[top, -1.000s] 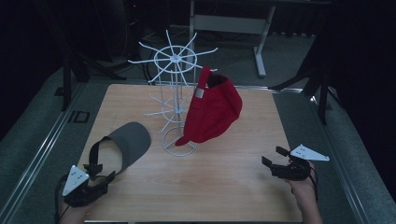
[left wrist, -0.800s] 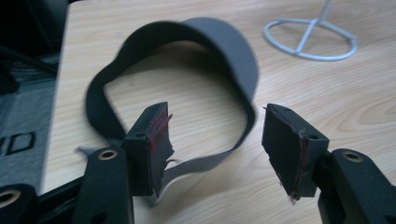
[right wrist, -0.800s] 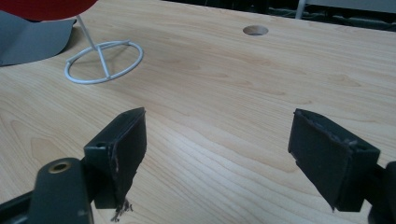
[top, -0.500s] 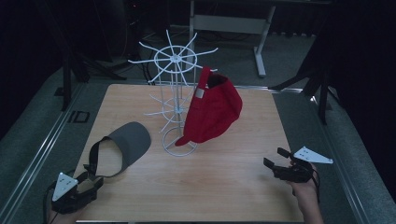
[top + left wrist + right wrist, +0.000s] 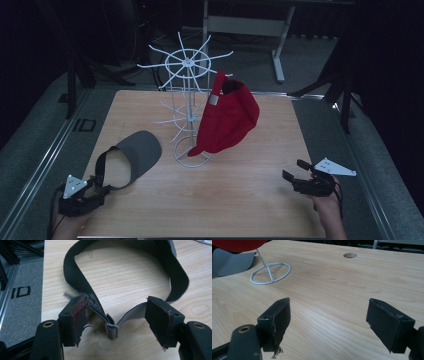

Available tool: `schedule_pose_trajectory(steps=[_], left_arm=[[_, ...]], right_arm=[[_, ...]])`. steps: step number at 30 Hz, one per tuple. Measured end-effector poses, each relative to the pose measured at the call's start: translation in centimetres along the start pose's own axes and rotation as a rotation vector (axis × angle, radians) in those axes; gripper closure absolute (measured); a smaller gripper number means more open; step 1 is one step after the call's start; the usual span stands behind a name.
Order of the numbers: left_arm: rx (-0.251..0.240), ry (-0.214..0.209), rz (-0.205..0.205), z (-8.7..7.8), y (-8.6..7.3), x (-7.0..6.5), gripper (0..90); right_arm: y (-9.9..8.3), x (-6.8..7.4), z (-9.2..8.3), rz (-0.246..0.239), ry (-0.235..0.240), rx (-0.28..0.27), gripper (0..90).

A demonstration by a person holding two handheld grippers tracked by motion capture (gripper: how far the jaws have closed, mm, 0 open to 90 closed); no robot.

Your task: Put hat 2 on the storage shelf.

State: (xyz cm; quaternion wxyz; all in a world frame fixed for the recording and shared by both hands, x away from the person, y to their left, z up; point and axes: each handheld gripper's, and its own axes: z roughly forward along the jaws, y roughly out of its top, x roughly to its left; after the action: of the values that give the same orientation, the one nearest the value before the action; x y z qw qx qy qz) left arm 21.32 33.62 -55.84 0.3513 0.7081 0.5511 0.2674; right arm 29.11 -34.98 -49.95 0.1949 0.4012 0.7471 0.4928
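My left gripper [image 5: 116, 316] has just been opening, jaws spread around the visor strap [image 5: 100, 307]; right gripper [image 5: 328, 322] gapes empty.

We look along our left gripper [image 5: 115, 322], whose two black jaws stand apart and have just been opening. Between them lies the grey buckle [image 5: 111, 329] of the visor strap [image 5: 82, 287], resting on the wooden worktop [image 5: 125, 282]; neither pad presses on it. The dark strap loops away from the buckle in a wide ring. The left pad is frayed and marked red. Beside the worktop's left edge lies grey flooring [image 5: 22, 302] lettered "ID".
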Motion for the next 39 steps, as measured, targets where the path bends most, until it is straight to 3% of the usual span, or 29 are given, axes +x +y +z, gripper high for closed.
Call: schedule_pose_trajectory(steps=[6,12,15,20,21,22,24,29,33,39], left_arm=[[0.034,-0.011,0.01,1.1,0.7,0.0,38.2],[0.077,-0.001,0.051,2.0,0.9,-0.6,46.5],[0.073,-0.006,0.044,2.2,0.8,-0.6,50.9],[0.064,-0.016,0.048,2.3,0.8,-0.8,74.8],[0.064,-0.009,0.072,2.3,0.9,-1.1,74.8],[0.053,-0.011,0.07,2.2,0.9,-1.2,82.9],[0.028,-0.012,0.068,2.0,1.0,-1.2,84.7],[-0.064,-0.023,0.042,0.6,1.8,-1.1,85.2],[-0.135,-0.04,0.029,-0.8,2.9,-1.1,85.4],[-0.191,-0.063,0.037,-1.8,4.6,-1.6,85.5]], right_arm=[[0.0,-0.1,0.0,0.0,-0.003,0.003,19.4],[-0.1,-0.2,-0.2,0.007,-0.008,0.001,19.4],[-0.2,-0.3,-0.3,0.01,-0.012,0.005,19.4],[-0.5,-0.4,-0.4,0.013,-0.016,0.009,19.5],[-0.5,-0.4,-0.3,0.014,-0.016,0.013,19.5],[-0.7,-0.4,-0.3,0.015,-0.017,0.019,19.5],[-0.8,-0.5,-0.2,0.012,-0.028,0.023,19.5],[-1.4,-0.7,-0.1,0.021,-0.052,0.034,19.5],[-2.1,-1.1,0.1,0.036,-0.099,0.045,19.5],[-3.1,-1.8,0.2,0.073,-0.149,0.059,19.4]])
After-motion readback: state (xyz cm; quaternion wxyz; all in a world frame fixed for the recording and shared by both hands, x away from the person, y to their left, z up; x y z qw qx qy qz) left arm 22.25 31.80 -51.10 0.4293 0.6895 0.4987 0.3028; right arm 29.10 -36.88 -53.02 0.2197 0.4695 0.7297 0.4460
